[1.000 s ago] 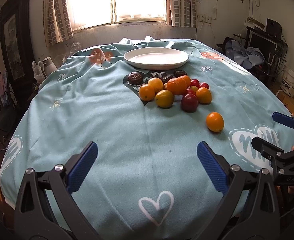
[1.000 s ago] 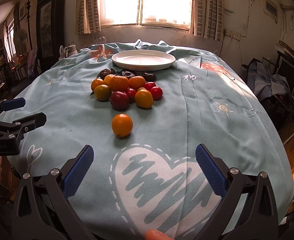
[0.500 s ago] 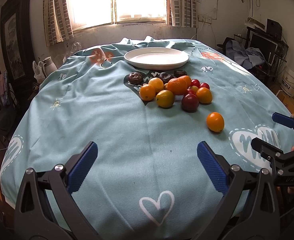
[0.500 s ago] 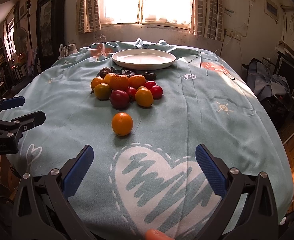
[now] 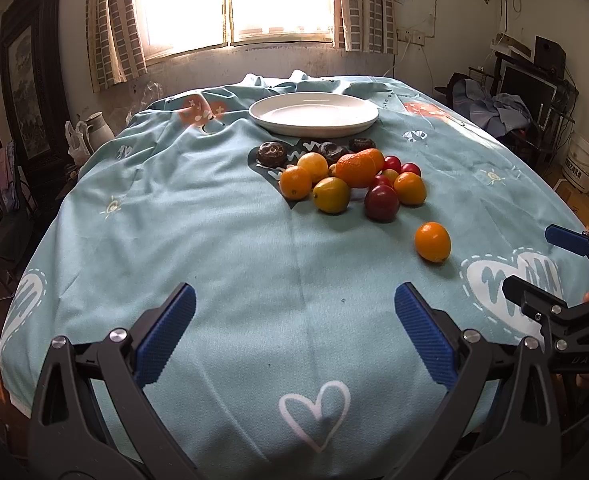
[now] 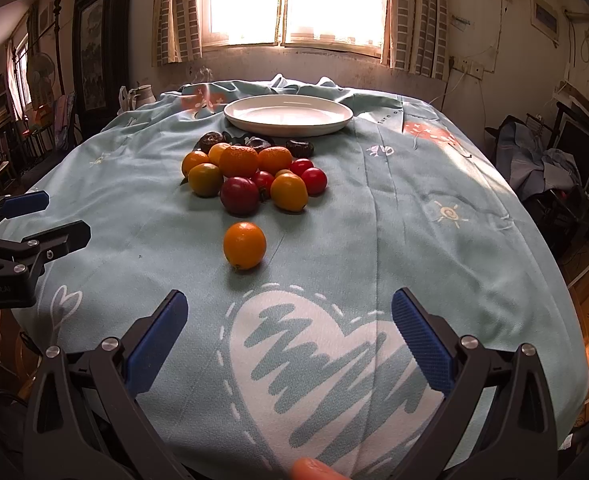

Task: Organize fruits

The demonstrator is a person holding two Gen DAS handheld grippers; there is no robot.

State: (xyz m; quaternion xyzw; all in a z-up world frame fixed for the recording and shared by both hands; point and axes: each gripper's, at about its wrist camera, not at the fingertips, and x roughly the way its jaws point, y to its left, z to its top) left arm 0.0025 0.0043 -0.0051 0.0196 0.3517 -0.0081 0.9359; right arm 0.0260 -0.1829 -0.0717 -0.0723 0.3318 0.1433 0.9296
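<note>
A pile of fruit (image 5: 350,180) lies mid-table: several oranges, a yellow-green citrus, a dark red plum (image 5: 381,203), small red tomatoes and dark brown pieces. It also shows in the right wrist view (image 6: 250,176). One lone orange (image 5: 432,241) sits nearer, apart from the pile, and shows in the right wrist view (image 6: 244,245). An empty white plate (image 5: 313,113) stands behind the pile, also in the right wrist view (image 6: 288,114). My left gripper (image 5: 294,320) is open and empty above the near table edge. My right gripper (image 6: 288,320) is open and empty, just short of the lone orange.
The table wears a light blue cloth (image 5: 198,220) with heart prints. A window is behind it. A cabinet and a white kettle (image 5: 96,130) stand at the left, cluttered shelves and a bucket (image 5: 582,164) at the right.
Both grippers have edged slightly forward toward the fruit. Nothing on the table has moved.
</note>
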